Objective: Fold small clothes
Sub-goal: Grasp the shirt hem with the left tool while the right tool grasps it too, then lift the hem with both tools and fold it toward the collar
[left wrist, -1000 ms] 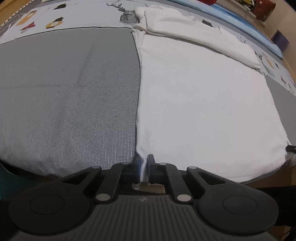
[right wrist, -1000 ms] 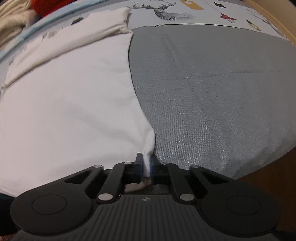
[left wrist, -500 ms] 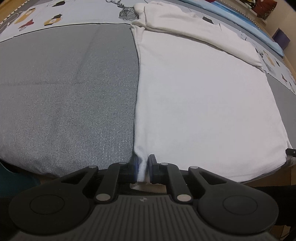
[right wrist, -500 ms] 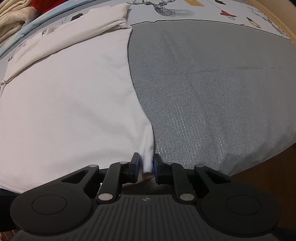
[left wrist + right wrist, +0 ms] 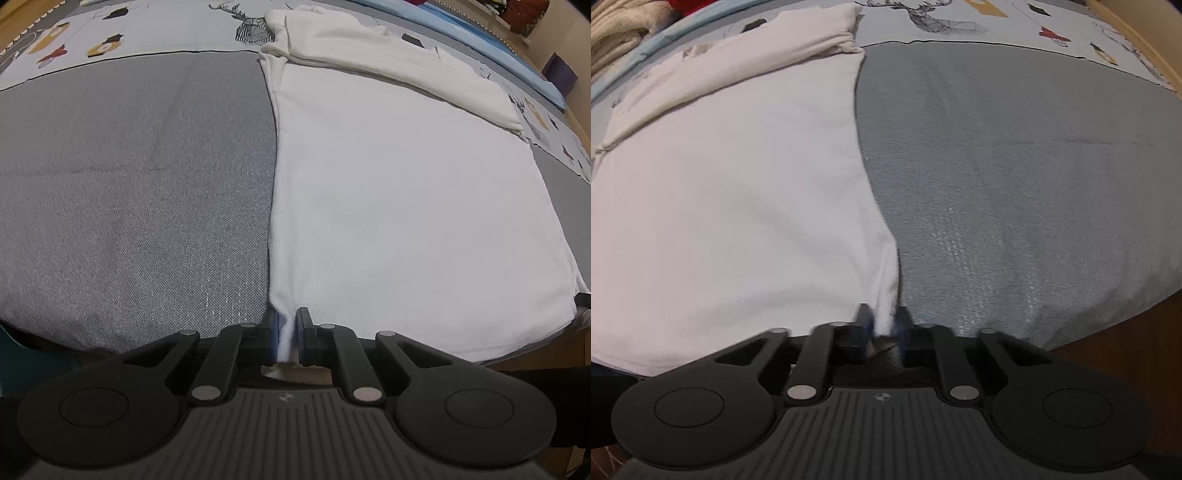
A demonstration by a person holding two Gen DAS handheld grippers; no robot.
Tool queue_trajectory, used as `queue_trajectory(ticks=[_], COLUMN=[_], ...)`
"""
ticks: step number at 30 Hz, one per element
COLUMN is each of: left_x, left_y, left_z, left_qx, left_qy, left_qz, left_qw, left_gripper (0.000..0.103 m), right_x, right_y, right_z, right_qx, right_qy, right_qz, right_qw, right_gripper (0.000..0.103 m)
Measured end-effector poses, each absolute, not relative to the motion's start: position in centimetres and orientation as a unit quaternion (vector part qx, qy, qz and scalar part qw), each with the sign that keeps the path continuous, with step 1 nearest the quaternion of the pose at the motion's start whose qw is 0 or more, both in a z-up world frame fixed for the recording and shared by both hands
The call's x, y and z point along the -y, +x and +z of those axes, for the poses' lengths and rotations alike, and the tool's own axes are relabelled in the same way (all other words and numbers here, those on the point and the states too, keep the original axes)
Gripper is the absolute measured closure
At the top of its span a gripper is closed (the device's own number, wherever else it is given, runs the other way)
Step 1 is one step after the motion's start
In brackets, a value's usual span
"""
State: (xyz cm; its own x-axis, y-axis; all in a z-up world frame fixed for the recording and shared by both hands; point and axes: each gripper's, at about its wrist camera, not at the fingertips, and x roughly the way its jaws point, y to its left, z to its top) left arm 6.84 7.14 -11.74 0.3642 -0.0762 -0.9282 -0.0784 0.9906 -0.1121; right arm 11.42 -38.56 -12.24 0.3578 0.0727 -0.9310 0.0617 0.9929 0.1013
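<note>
A: Nearest to us, what do the claws hold?

B: The left gripper (image 5: pixel 287 334) is pinched on the near hem corner of the white garment (image 5: pixel 406 192), with cloth between its fingers. The right gripper (image 5: pixel 884 325) has the other near corner between its fingers, and its jaws are closing on it at this moment; that view is a little blurred.

A: And the garment itself?

B: It lies flat on the grey mat (image 5: pixel 129 184), hem near the table edge. The far part is folded over in a band (image 5: pixel 388 70), close to the printed cloth (image 5: pixel 147 33).

A: How will it handle?

B: I think light, soft and limp. It will sag between the two corners, so both corners should be taken deep, and lifted together.
</note>
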Motion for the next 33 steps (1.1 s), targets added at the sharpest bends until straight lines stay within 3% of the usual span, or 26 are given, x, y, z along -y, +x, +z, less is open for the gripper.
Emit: queue_trajectory(ticks=[10, 13, 17, 25, 33], left_x=[-7.1, -7.1, -7.5, -7.9, -10.8], left_y=[7.0, 7.0, 7.0, 4.4, -2.4], left_z=[-11.8, -11.6, -9.8, -2.3, 8.0], left_qx=[-0.570, -0.567, -0.551, -0.491, -0.395], left_qy=[-0.066, -0.065, -0.082, -0.109, -0.187], left_qz=[-0.002, -0.001, -0.019, -0.079, -0.135], left_qw=[0.819, 0.821, 0.830, 0.860, 0.889], left_gripper=[0.092, 0.095, 0.097, 0.098, 0.098], right_x=[38.9, 39.2, 39.6, 41.5, 45.3], right_y=[11.6, 11.7, 11.4, 9.9, 2.6], right_z=[-12.8, -12.8, -11.2, -4.1, 6.2], right_qx=[-0.576, -0.573, -0.541, -0.446, -0.337], right_qy=[0.068, 0.078, 0.096, 0.157, 0.212], right_qz=[-0.005, -0.001, 0.015, 0.056, 0.199], right_qw=[0.814, 0.816, 0.835, 0.879, 0.895], right_gripper=[0.087, 0.095, 0.096, 0.097, 0.097])
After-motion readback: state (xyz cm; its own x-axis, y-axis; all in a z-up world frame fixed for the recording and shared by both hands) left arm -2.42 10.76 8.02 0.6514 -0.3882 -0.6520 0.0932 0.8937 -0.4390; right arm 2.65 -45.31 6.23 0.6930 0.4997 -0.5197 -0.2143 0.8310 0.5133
